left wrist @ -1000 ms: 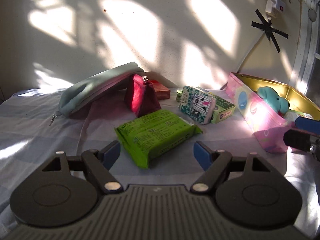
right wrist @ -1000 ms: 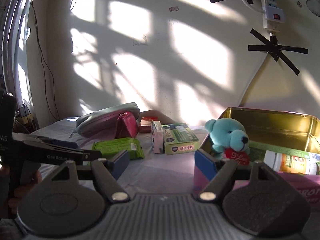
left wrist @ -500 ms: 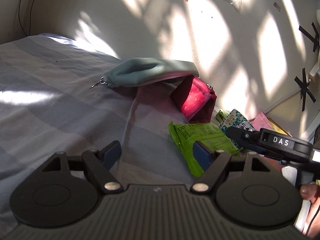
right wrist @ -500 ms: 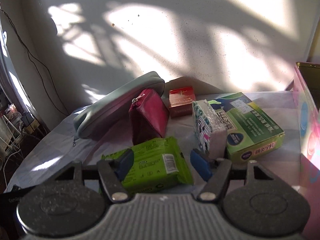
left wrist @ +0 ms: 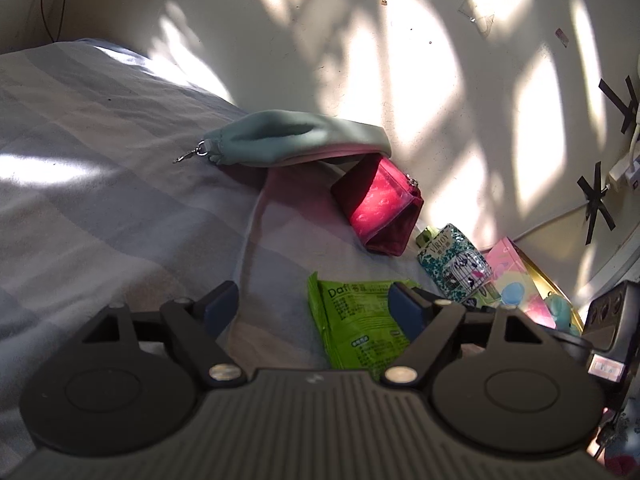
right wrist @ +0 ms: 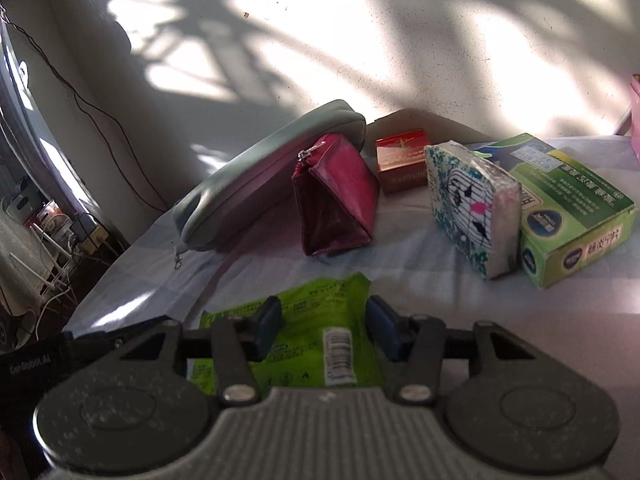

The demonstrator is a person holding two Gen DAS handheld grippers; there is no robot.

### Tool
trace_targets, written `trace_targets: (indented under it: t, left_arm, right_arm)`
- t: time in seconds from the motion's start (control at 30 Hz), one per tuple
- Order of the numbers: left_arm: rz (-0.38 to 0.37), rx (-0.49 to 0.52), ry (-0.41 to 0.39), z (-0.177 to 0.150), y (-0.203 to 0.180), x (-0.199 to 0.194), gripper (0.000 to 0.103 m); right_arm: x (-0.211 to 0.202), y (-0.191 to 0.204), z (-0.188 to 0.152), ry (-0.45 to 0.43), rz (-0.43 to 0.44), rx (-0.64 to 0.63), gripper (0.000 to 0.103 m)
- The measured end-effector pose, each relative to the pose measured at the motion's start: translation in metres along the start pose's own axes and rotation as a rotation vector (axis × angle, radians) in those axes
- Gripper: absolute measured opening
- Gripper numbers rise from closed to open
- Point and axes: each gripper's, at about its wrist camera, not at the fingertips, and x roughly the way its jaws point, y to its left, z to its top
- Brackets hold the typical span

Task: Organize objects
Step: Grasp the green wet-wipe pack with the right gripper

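Note:
A green wipes pack [right wrist: 312, 320] lies on the bedsheet. My right gripper [right wrist: 324, 330] is open with a finger on each side of the pack, low over it. The pack also shows in the left wrist view [left wrist: 356, 324]. My left gripper [left wrist: 310, 306] is open and empty over the sheet, left of the pack. A red pouch [right wrist: 336, 196], a grey-green pencil case [right wrist: 264, 176], a patterned tissue pack [right wrist: 468, 204], a green box [right wrist: 568, 204] and a small red box [right wrist: 402, 158] lie beyond. The pink tin [left wrist: 516, 276] sits at the right.
A sunlit wall [right wrist: 360, 40] stands right behind the objects. The bed's left edge drops to cables and clutter [right wrist: 48, 232]. A teal plush [left wrist: 558, 308] shows in the tin. Taped cables [left wrist: 600, 200] hang on the wall at right.
My right gripper has swung left from the tin and come down over the green wipes pack, its fingers narrowing around it. My left gripper has turned left, away from the objects.

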Motion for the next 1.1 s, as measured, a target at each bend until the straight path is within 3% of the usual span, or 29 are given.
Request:
trace_targets:
  t: [0.13, 0.33, 0.5, 0.63, 0.83, 1.1]
  left_arm:
    - [-0.014, -0.031, 0.014, -0.001, 0.002, -0.004, 0.083]
    - [0.047, 0.013, 0.034, -0.007, -0.006, -0.013, 0.083]
    - [0.001, 0.003, 0.059, -0.014, -0.007, -0.02, 0.084]
    - [0.008, 0.032, 0.061, -0.019, -0.013, -0.018, 0.085]
    - [-0.04, 0.069, 0.09, -0.024, -0.021, -0.015, 0.079]
    - [-0.147, 0.161, 0.156, -0.033, -0.035, -0.011, 0.078]
  right_arm:
    - [-0.014, 0.01, -0.015, 0.005, 0.033, -0.035, 0.05]
    - [-0.023, 0.01, -0.025, 0.002, 0.046, -0.008, 0.05]
    - [-0.024, 0.007, -0.025, -0.013, 0.032, 0.024, 0.05]
    - [-0.031, 0.007, -0.032, -0.02, 0.029, 0.057, 0.05]
    - [-0.038, 0.019, -0.044, 0.058, 0.11, 0.073, 0.041]
    - [-0.067, 0.03, -0.061, 0.048, 0.043, 0.014, 0.041]
